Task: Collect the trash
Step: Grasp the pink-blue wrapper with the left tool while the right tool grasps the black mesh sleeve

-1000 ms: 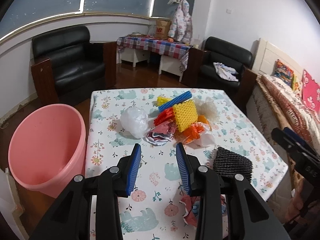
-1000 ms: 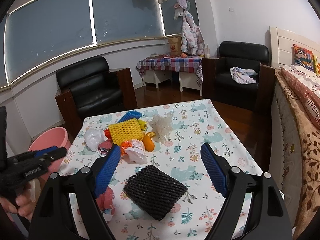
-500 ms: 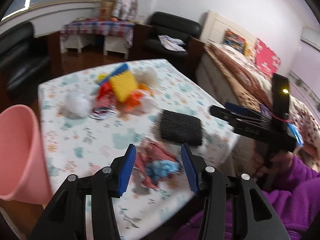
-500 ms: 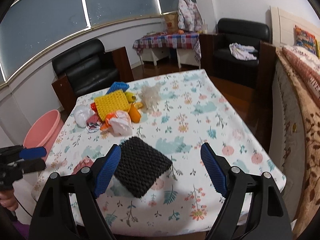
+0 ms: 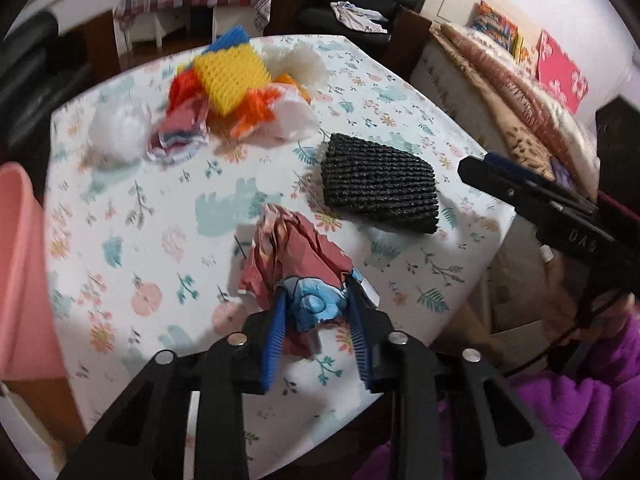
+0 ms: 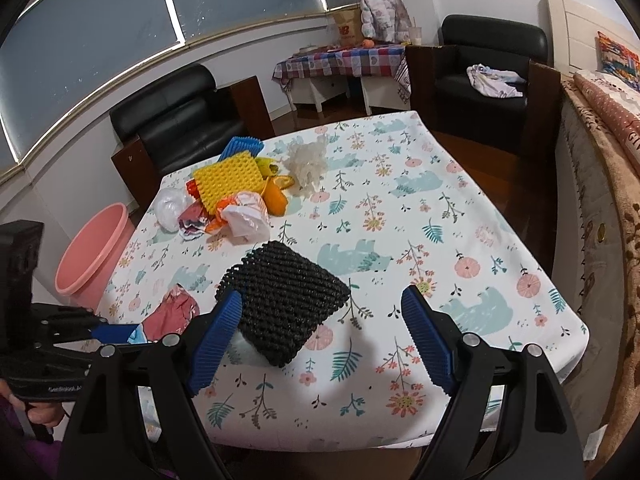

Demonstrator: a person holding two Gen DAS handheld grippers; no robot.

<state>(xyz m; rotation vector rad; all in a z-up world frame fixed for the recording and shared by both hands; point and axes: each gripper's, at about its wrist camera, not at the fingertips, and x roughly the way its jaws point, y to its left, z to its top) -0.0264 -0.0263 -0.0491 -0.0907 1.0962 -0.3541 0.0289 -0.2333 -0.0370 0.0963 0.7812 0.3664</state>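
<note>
**Left gripper closing around crumpled wrapper at the table's near edge**

The left gripper is pointing steeply down, its jaws closing with the crumpled red-and-blue wrapper sitting between the blue pads; whether they are pressing it yet is unclear. The right gripper is hovering with jaws spread wide, its left finger just beside the black foam net, nothing gripped. Both pieces are lying near the front of the floral tablecloth. Farther back, a heap of trash with a yellow foam net is sitting. The pink bucket is standing on the floor beside the table's left edge.
</note>
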